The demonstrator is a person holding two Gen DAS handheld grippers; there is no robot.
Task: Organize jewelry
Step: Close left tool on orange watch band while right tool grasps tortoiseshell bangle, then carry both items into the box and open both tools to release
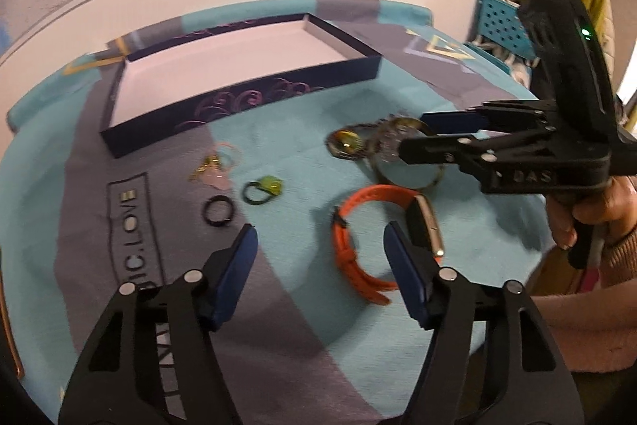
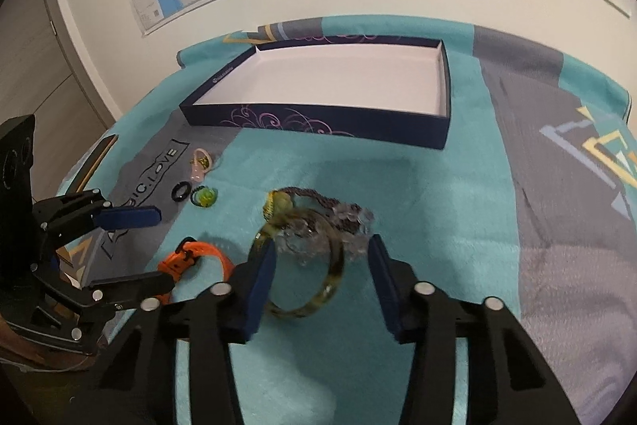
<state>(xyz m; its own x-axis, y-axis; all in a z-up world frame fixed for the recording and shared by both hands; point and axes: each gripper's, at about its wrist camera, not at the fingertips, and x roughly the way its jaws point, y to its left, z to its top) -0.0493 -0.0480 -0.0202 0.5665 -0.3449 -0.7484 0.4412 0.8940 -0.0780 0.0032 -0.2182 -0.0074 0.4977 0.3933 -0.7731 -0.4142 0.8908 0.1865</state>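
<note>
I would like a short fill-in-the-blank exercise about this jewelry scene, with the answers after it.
1. The inside of the dark blue box holds ____ jewelry.
2. The watch has a strap of ____ colour.
3. The right claw is above the amber ____.
4. On the wall hangs a colourful ____.

Answers: no; orange; bangle; map
</note>
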